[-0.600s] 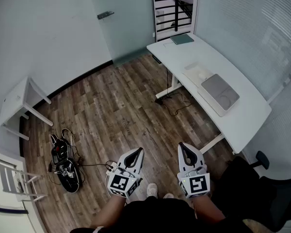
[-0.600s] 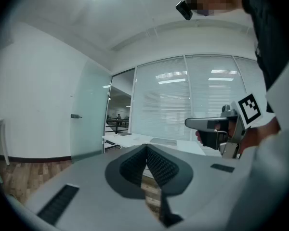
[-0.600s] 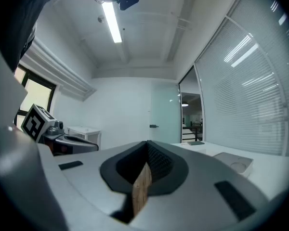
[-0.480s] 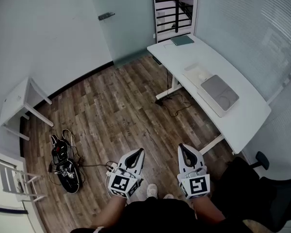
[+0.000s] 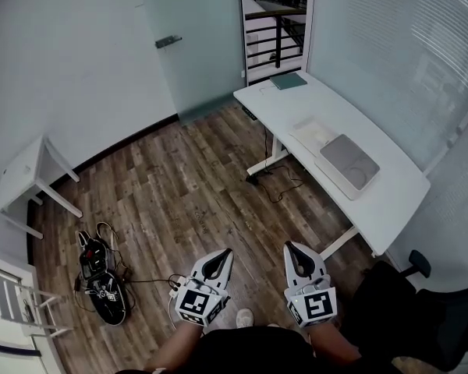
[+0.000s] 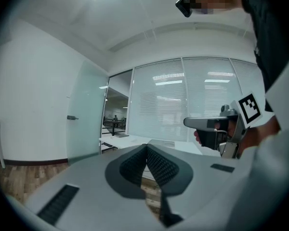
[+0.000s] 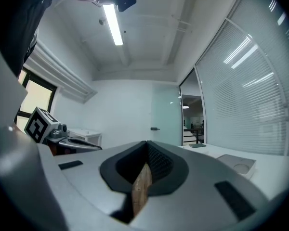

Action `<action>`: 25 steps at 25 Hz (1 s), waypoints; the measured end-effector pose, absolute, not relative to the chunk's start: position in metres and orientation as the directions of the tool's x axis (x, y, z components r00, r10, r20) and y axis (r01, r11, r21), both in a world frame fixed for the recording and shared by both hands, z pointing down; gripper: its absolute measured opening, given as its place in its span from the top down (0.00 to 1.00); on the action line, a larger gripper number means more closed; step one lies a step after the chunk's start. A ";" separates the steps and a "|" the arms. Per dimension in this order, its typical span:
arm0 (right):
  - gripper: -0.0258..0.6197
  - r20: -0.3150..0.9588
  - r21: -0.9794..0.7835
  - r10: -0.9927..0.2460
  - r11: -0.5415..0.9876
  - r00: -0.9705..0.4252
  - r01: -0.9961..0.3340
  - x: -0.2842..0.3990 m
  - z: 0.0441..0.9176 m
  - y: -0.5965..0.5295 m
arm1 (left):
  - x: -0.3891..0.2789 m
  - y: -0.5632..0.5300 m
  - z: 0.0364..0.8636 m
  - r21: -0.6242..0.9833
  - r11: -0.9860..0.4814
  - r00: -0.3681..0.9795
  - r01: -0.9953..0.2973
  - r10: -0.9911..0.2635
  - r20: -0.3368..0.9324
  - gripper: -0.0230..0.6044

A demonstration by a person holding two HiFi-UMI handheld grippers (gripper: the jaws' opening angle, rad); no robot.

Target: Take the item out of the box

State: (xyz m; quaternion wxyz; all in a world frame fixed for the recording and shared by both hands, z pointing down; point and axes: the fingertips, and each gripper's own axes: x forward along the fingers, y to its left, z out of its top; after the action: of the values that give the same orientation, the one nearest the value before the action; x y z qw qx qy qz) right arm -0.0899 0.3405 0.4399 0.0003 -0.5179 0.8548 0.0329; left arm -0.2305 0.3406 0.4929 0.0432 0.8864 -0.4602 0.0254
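A flat grey box (image 5: 349, 160) lies on the white desk (image 5: 390, 201) at the right, far from both grippers, with a white flat piece (image 5: 315, 129) beside it. What it holds is not visible. My left gripper (image 5: 222, 255) and right gripper (image 5: 292, 249) hang side by side in front of me above the wood floor. Both are shut with nothing between the jaws. The left gripper view shows its pads meeting (image 6: 147, 148) and the right gripper (image 6: 216, 129) alongside. In the right gripper view the pads meet (image 7: 147, 146), with the box (image 7: 236, 165) low at the right.
A green book (image 5: 288, 81) lies at the desk's far end. A frosted glass door (image 5: 187, 45) stands behind. A small white table (image 5: 23, 170) is at the left wall, with cables and devices (image 5: 97, 279) on the floor. A black office chair (image 5: 421, 318) is at my right.
The head view has shifted slightly, so the desk and floor sit a little differently in the picture. Both grippers stay shut, side by side, slightly lower in the view.
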 end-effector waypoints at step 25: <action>0.95 -0.025 0.051 -0.898 0.438 -0.439 -0.898 -0.097 0.442 0.263 | -0.231 0.263 0.483 0.052 -0.625 0.627 -0.779 -0.776 0.064 0.94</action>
State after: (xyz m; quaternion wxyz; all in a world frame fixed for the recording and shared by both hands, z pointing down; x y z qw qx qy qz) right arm -0.0975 0.2635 0.4416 -0.0030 -0.5295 0.8478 0.0283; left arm -0.2314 0.2626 0.4827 0.0374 0.9012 -0.4315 0.0178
